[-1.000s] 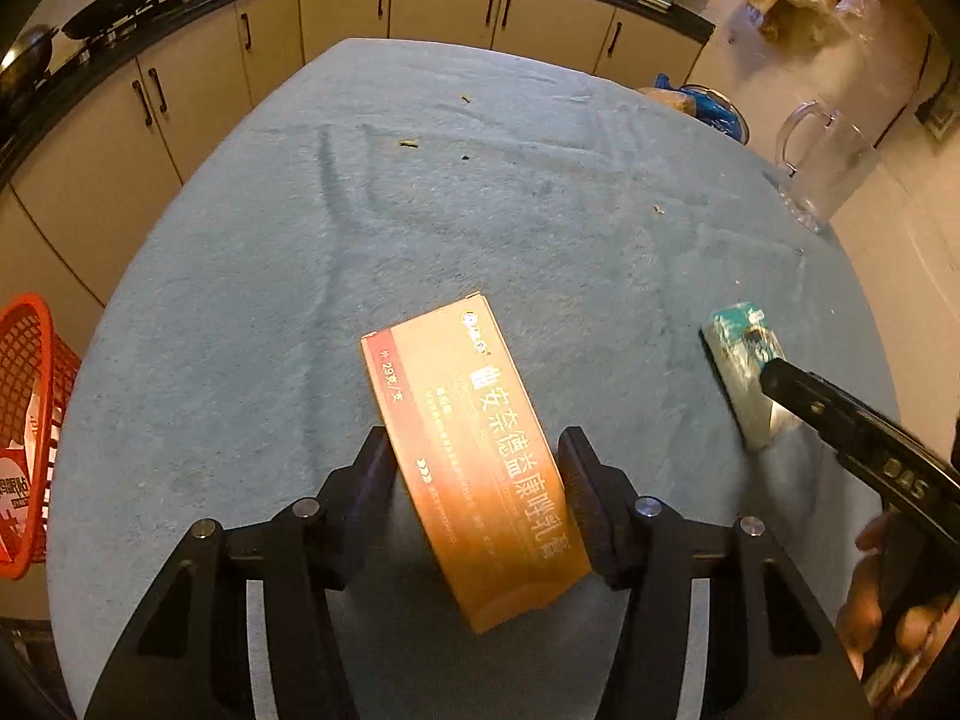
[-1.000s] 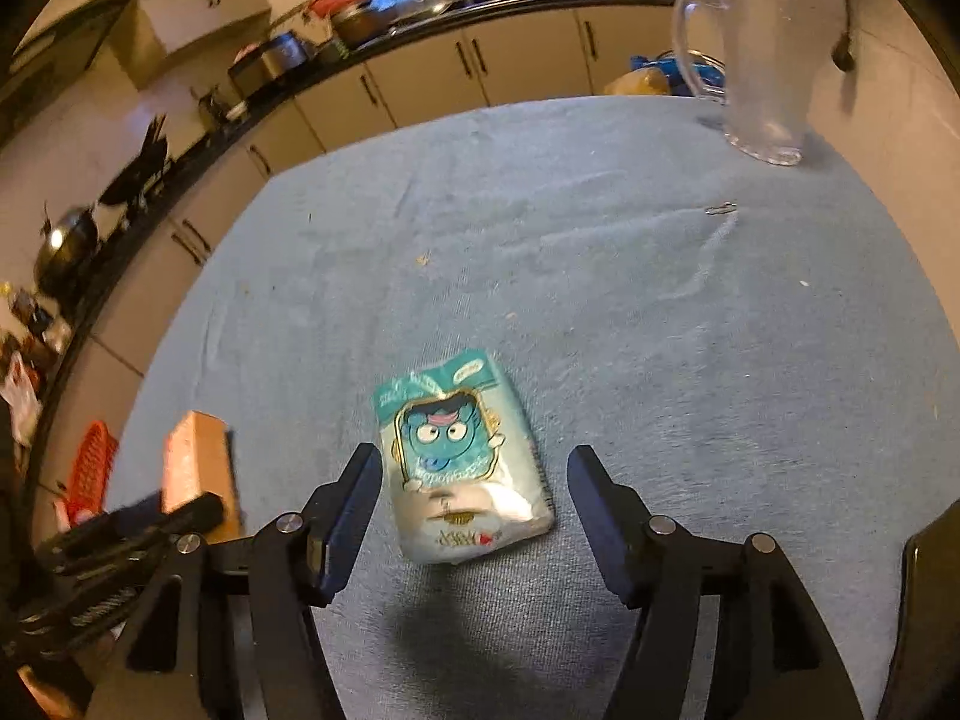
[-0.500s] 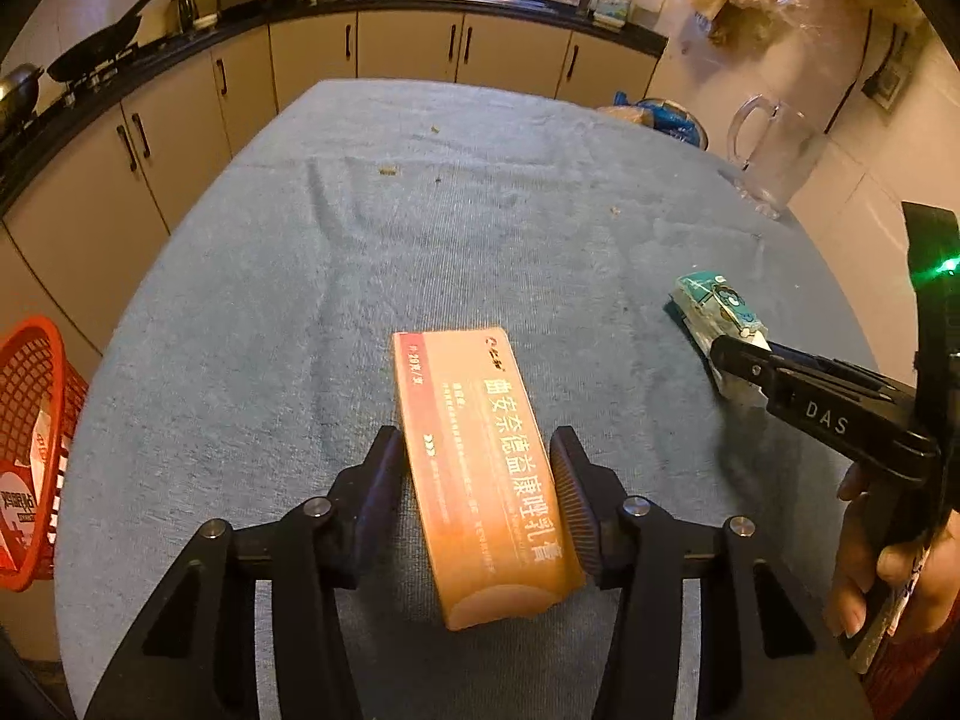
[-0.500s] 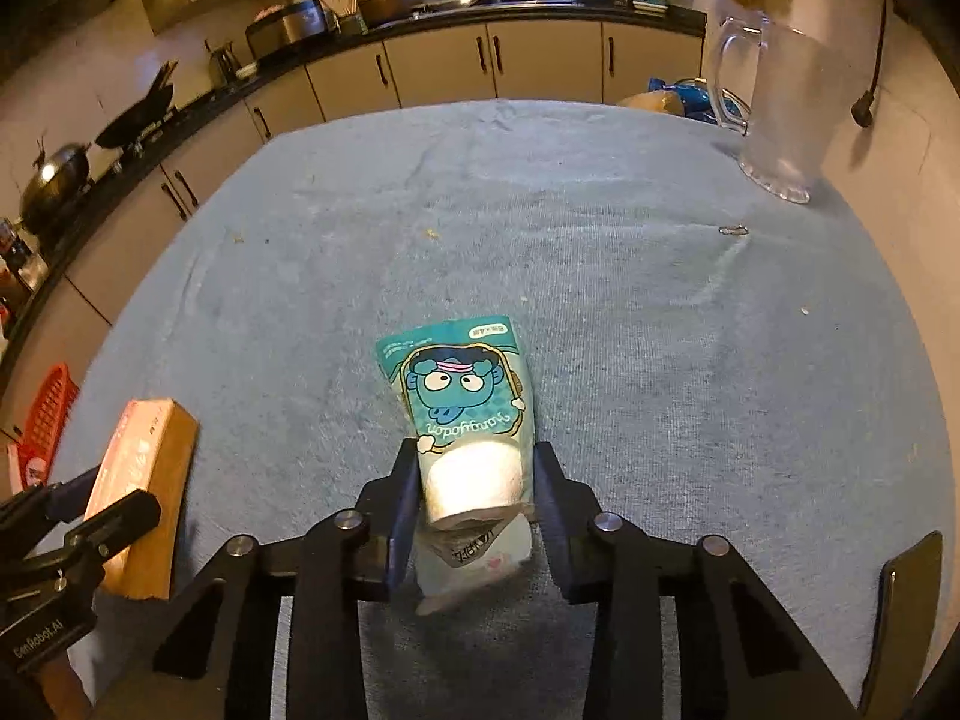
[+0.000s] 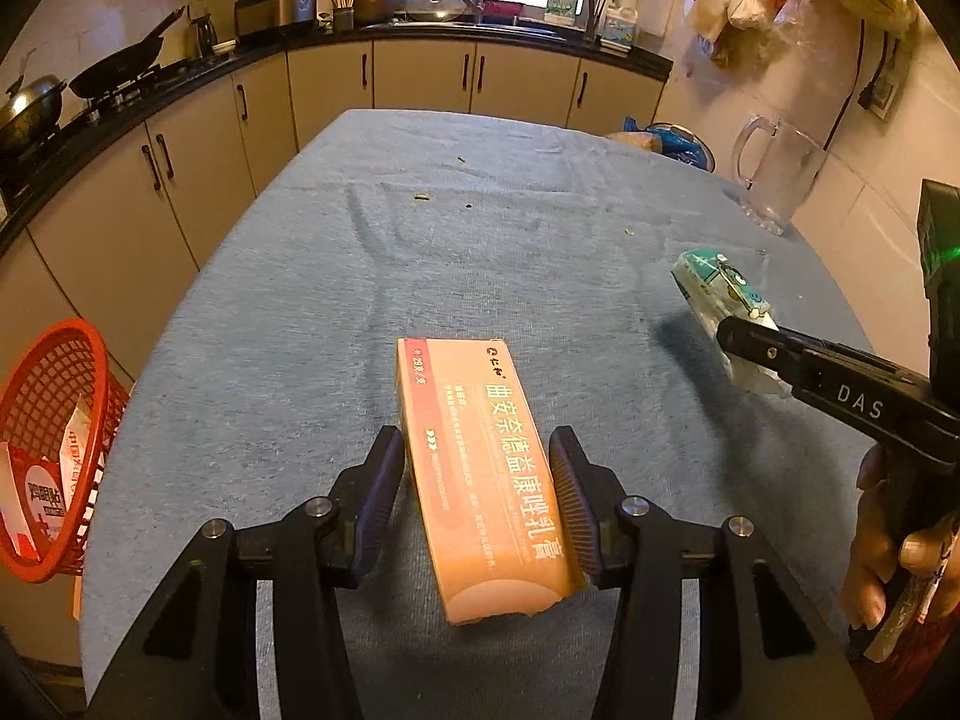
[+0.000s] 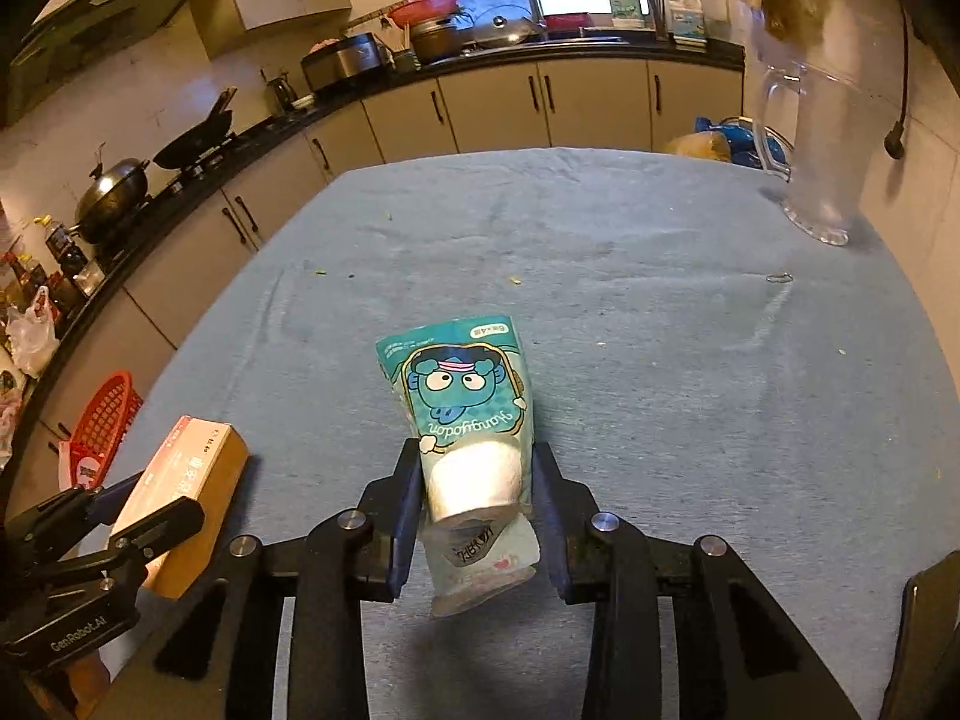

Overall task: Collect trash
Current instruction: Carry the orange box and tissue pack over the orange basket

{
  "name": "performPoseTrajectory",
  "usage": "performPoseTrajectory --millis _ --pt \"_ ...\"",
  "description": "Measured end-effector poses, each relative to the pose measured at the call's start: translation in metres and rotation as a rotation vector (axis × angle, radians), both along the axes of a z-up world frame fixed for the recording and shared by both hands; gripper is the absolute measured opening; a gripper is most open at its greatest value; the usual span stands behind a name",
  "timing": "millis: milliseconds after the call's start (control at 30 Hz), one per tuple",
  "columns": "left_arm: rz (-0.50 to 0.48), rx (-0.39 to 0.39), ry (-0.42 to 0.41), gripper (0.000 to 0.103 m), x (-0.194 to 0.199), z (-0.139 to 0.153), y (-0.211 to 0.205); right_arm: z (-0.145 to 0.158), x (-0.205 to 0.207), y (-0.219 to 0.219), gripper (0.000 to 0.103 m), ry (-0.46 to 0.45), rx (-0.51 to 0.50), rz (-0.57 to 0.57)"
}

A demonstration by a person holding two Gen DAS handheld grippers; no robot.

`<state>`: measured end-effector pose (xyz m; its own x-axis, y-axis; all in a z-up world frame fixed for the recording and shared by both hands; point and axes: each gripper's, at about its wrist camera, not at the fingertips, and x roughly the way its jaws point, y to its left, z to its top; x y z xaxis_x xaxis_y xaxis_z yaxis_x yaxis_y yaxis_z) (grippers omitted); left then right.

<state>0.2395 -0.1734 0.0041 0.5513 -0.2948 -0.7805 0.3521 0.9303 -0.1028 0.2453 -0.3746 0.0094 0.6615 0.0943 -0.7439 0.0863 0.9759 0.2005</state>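
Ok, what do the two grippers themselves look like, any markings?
Both are matte black with silver bolts. The left gripper has ribbed finger pads; its body reads "GenRobot.AI" in the right wrist view. The right gripper shows "DAS" in white and a green light. A bare hand holds it.

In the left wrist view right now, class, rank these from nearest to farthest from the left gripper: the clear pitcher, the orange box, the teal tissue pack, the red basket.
1. Orange box, between the left gripper fingers.
2. Teal tissue pack, to the right, held by the right gripper.
3. Red basket, off the table's left edge; too close to call against the pack.
4. Clear pitcher, far right.
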Motion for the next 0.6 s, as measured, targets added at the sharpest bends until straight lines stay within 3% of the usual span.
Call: performPoseTrajectory --millis 600 --pt "0.034 -0.037 -0.041 0.049 -0.021 0.015 0.04 0.009 -0.004 0.027 0.037 -0.008 0.029 0.051"
